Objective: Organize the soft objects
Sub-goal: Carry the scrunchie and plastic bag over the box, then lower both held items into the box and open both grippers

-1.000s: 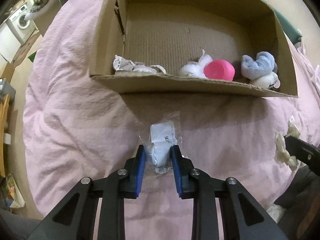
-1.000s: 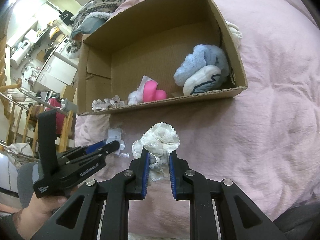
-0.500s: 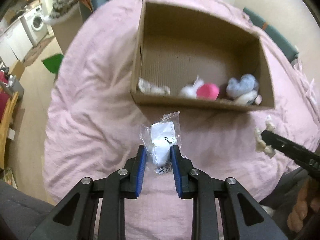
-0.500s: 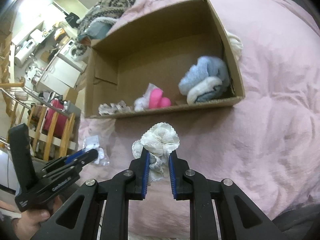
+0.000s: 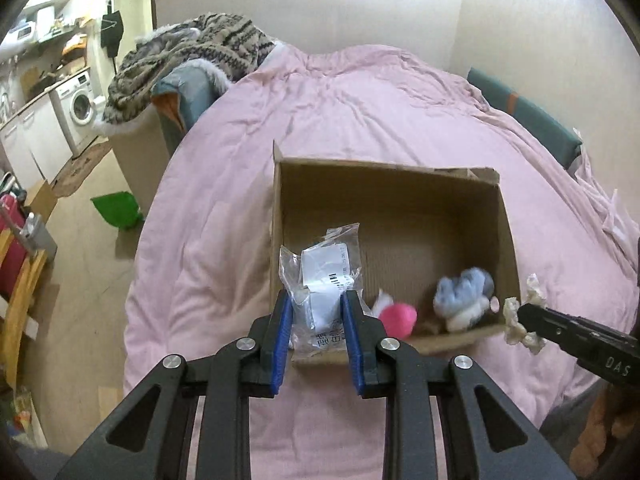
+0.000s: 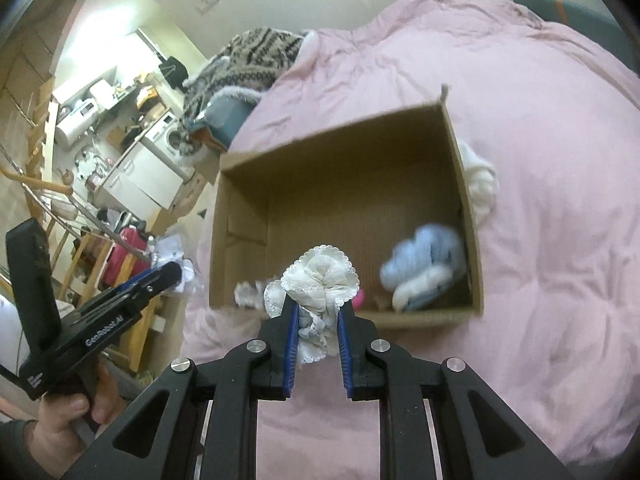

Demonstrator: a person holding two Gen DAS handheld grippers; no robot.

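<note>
My left gripper [image 5: 317, 300] is shut on a clear plastic packet [image 5: 324, 280] with a white soft item and a barcode label, held up in front of the open cardboard box's [image 5: 400, 178] near left corner. My right gripper [image 6: 317, 312] is shut on a cream lace scrunchie [image 6: 320, 280], lifted before the box's [image 6: 340, 128] near wall. Inside the box lie a pink soft piece [image 5: 398, 318], a blue and white fluffy item [image 5: 462, 292] [image 6: 424, 264] and a white lace piece [image 6: 246, 294]. The right gripper's tip with the scrunchie [image 5: 520, 316] shows at the left wrist view's right edge.
The box rests on a pink duvet [image 5: 360, 100] covering a bed. A patterned knit garment [image 5: 192, 52] is piled at the far left corner. A white fluffy item [image 6: 480, 180] lies outside the box's right wall. Beyond the bed's left edge are a washing machine [image 5: 82, 104] and floor clutter.
Both grippers have risen with their loads and tilted up, so the box looks smaller and farther and the room beyond the bed has come into view.
</note>
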